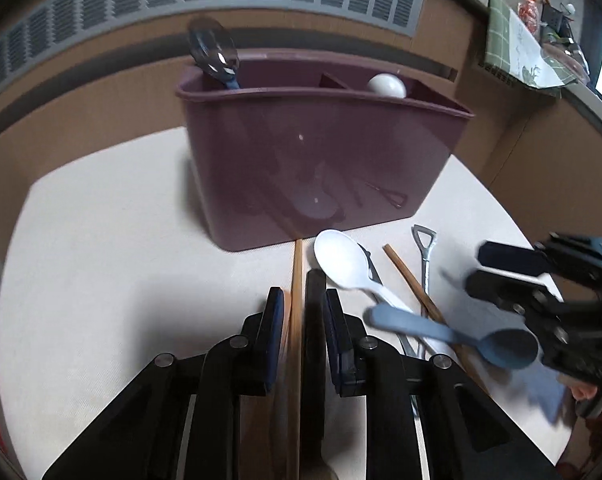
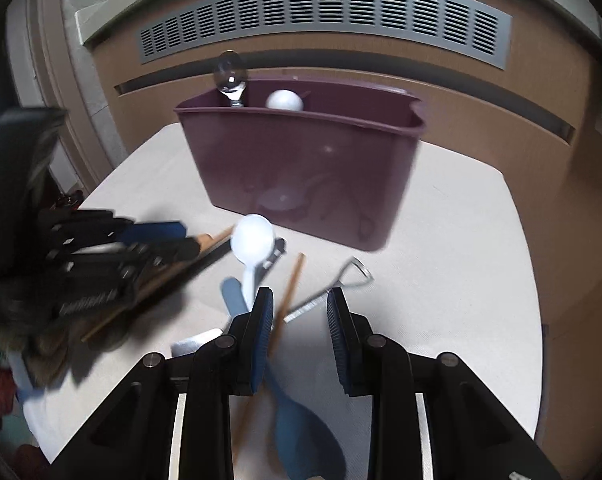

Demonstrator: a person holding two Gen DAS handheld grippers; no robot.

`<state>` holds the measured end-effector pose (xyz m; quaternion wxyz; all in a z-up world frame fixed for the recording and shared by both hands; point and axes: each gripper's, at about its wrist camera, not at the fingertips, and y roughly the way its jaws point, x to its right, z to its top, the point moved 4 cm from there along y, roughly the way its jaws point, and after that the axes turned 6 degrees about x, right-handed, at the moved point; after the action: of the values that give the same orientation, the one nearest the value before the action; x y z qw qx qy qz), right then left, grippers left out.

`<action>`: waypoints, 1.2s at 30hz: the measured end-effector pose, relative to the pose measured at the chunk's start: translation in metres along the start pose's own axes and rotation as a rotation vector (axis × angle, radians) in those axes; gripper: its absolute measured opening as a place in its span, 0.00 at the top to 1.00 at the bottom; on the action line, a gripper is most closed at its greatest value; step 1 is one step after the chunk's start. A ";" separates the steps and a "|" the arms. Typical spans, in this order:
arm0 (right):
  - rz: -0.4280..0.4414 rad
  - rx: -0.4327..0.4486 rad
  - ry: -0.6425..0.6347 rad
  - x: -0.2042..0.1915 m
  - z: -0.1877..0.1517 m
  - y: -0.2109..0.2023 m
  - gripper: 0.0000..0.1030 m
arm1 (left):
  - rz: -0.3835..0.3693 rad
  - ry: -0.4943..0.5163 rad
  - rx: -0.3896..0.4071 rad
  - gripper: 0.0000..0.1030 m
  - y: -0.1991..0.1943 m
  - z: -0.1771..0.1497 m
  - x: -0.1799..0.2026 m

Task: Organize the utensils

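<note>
On the white table (image 1: pixel 101 240), our left tongs (image 1: pixel 299 300) straddle a wooden chopstick (image 1: pixel 297 280) that runs lengthwise between the pads. The gap is narrow, but we cannot tell whether the pads press the stick or only flank it. The stick's far tip lies just at the foot of the bin (image 1: pixel 321 152).

Our right tongs (image 2: pixel 299 300) stand open over the loose pile, nothing pinched. A second chopstick (image 2: pixel 291 284) slants up just beside the left pad, and a blue spoon (image 2: pixel 301 432) lies under and below the jaws.

Outward from there: a white spoon (image 1: pixel 341 260) rests bowl toward the bin, a metal shovel-handled utensil (image 1: pixel 425 248) beside it, and a dark utensil partly hidden under the white spoon, kind unclear. All lie crossed and touching in one loose heap just in front of the bin.

The bin is purple, glossy, upright, with a divider inside. It already holds a metal spoon (image 1: pixel 213 56), bowl up, in the left compartment, and a white spoon's bowl (image 1: pixel 386 86) shows in another.

Progress, as we judge it: early to middle. Two pieces sorted, at least five or six left on the table. The utensils look light and slim; chopsticks likely roll or pivot in a loose grip.
</note>
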<state>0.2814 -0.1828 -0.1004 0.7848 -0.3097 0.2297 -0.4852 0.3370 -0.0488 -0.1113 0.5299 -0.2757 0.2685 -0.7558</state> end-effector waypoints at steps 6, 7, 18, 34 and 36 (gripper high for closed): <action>0.009 -0.015 0.018 0.005 -0.009 0.001 0.75 | 0.041 0.008 -0.038 0.80 0.016 0.002 -0.005; 0.013 -0.018 0.021 0.005 -0.009 0.003 0.75 | 0.034 -0.005 -0.040 0.80 0.015 0.001 -0.007; 0.159 -0.058 -0.109 -0.035 0.017 0.028 0.75 | 0.002 -0.084 -0.038 0.89 -0.029 -0.047 -0.003; 0.080 -0.051 -0.143 -0.048 0.027 0.046 0.96 | -0.077 -0.115 0.067 0.69 -0.077 -0.062 -0.004; 0.085 -0.024 -0.123 -0.043 0.023 0.031 0.96 | -0.069 -0.099 0.055 0.69 -0.076 -0.064 -0.004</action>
<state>0.2974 -0.1276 -0.1032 0.8138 -0.3382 0.1996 -0.4284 0.2440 -0.0151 -0.1038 0.5236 -0.3071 0.2116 -0.7660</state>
